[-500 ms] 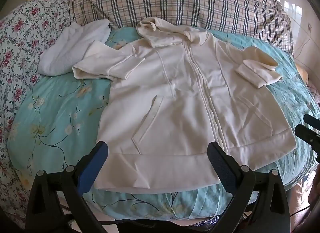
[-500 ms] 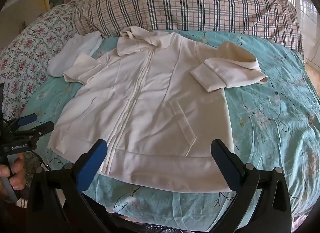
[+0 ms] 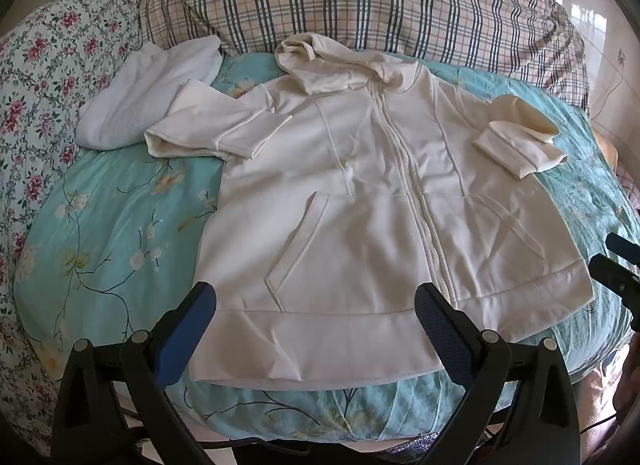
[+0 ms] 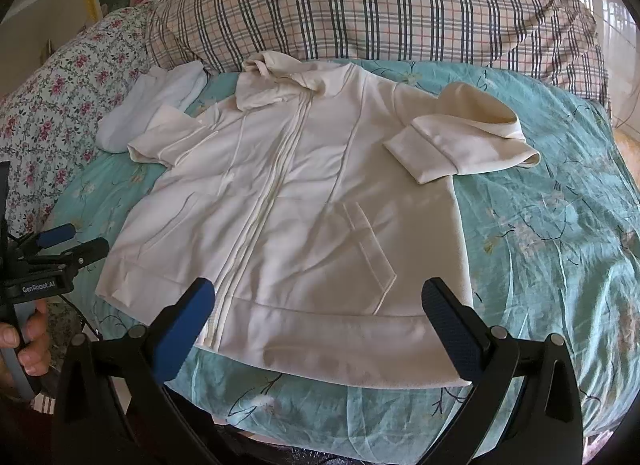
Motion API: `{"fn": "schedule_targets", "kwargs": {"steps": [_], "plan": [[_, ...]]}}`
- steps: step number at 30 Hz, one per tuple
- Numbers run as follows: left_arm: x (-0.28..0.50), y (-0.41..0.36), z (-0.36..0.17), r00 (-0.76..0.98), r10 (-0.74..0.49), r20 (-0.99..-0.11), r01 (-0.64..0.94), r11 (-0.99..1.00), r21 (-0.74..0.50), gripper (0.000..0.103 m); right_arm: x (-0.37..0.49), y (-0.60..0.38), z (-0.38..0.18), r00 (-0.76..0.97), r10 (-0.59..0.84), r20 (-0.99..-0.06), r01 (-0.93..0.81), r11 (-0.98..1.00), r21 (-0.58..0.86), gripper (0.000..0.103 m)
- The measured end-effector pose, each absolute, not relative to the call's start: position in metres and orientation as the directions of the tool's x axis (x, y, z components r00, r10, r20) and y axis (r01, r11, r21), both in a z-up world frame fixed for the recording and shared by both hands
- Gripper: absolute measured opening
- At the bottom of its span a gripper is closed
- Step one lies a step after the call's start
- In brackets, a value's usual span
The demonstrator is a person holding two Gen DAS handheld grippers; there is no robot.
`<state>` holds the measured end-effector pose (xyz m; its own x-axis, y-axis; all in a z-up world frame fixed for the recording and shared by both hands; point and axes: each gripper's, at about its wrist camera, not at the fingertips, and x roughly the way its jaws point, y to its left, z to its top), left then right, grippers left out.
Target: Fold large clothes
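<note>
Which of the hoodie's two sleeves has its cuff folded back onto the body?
The sleeve on the right gripper's side: its cuff lies on the hoodie. The other sleeve sticks outward.

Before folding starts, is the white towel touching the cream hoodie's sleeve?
Touching. In the left wrist view the hoodie's sleeve lies over the edge of the white towel, with no teal bedcover between them.

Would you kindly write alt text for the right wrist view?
A cream zip-up hoodie lies front-up on a teal floral bedspread, both sleeves folded in. The open right gripper hovers over its hem; a plaid pillow lies behind.
</note>
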<state>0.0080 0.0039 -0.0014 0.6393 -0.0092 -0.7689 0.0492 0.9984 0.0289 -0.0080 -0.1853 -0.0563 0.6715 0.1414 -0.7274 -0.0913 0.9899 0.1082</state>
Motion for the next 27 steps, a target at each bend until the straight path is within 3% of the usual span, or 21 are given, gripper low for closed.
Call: {"fn": "schedule_targets", "kwargs": {"steps": [13, 22, 27], "plan": [[0.016, 0.004, -0.008, 0.617, -0.041, -0.786, 0.052, 0.999, -0.011, 0.100, -0.003, -0.185, -0.064, 0.597, 0.116, -0.794, -0.083, 0.993, 0.084, 0.103], [0.028, 0.001, -0.010, 0.598, -0.063, -0.799, 0.067, 0.997, -0.029, 0.100, 0.004, -0.191, -0.065, 0.680, 0.125, -0.723, -0.088, 0.992, 0.089, 0.103], [0.034, -0.002, -0.012, 0.581, -0.049, -0.813, 0.071, 0.997, -0.010, 0.100, 0.013, -0.203, -0.062, 0.714, 0.059, -0.697, -0.078, 0.997, 0.005, 0.103]]}}
